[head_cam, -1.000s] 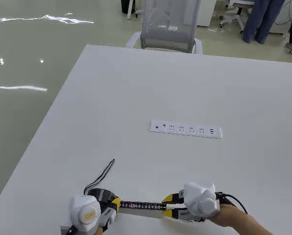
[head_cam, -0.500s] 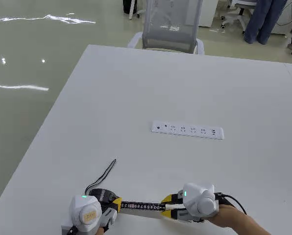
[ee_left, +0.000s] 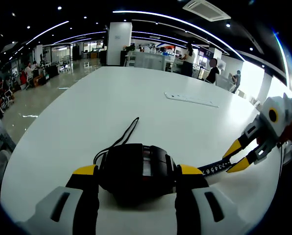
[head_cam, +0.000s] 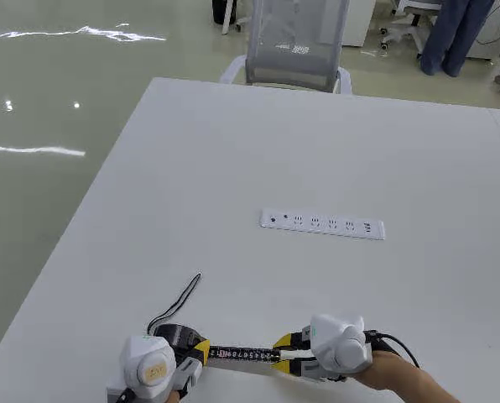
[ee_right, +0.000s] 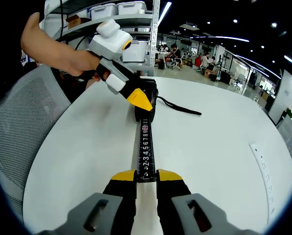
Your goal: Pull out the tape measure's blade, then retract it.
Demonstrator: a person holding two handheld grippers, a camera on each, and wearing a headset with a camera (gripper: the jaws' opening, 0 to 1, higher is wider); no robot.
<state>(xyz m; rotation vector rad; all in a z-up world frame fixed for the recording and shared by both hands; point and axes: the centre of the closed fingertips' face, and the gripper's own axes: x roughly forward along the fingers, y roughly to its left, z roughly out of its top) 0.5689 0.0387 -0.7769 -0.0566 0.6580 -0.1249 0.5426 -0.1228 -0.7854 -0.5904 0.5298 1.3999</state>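
A black tape measure case [ee_left: 134, 170] rests on the white table near its front edge, clamped between the jaws of my left gripper [ee_left: 136, 172]. Its black wrist strap [ee_left: 120, 139] trails away across the table. The blade [ee_right: 145, 149], black with white numbers, runs a short way out of the case [ee_right: 147, 100] to my right gripper [ee_right: 146, 175], which is shut on the blade's end. In the head view the left gripper [head_cam: 191, 356] is at the bottom left, the right gripper [head_cam: 282, 353] just right of it, with the blade [head_cam: 240, 355] stretched between them.
A white power strip [head_cam: 322, 224] lies flat mid-table, well beyond the grippers. A grey mesh chair [head_cam: 296, 42] stands at the table's far edge. A person stands at the top right. The table's left edge [head_cam: 82, 210] drops to a glossy floor.
The right gripper has edged slightly left toward the case, so the exposed blade looks a little shorter. The left gripper holds the case in place.
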